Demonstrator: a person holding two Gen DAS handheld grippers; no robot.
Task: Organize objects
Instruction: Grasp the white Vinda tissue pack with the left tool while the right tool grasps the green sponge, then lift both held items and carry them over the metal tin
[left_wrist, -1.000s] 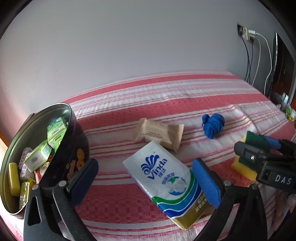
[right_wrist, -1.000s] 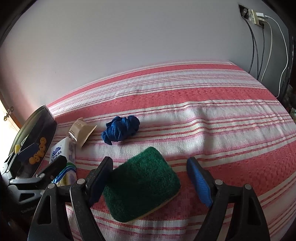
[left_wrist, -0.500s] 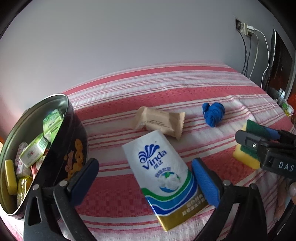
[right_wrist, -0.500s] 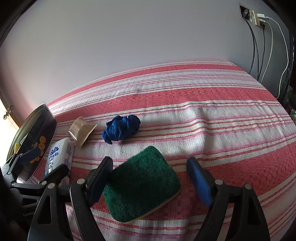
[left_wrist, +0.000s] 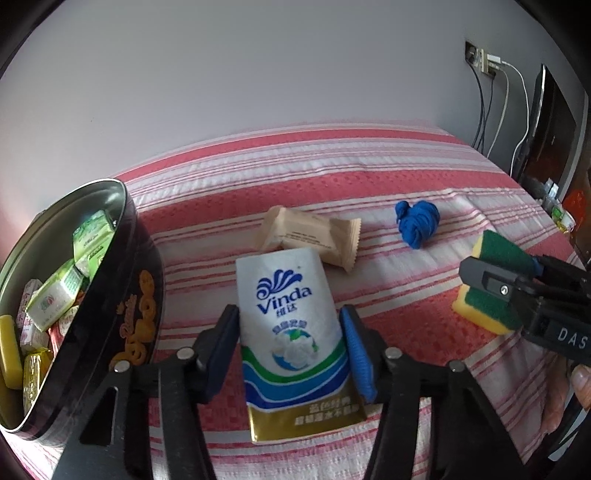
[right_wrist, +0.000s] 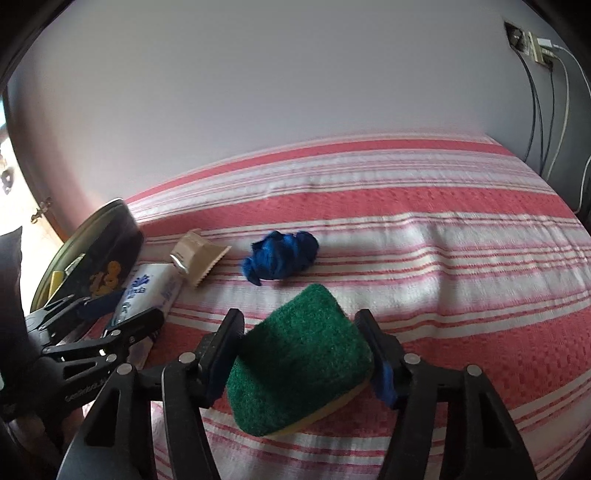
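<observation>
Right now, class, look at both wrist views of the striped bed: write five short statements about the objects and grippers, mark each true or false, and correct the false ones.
1. The tissue pack lies between the fingers of the left gripper. True; its jaws are closing on it.
2. The right gripper is around the blue cloth. False: it is closing around the green and yellow sponge; the cloth lies apart, beyond it.
3. The black tin is empty. False: it holds small wrapped packets.
4. The beige snack wrapper lies just beyond the tissue pack. True.
5. The sponge's yellow side faces up. False: the green side is on top.
</observation>
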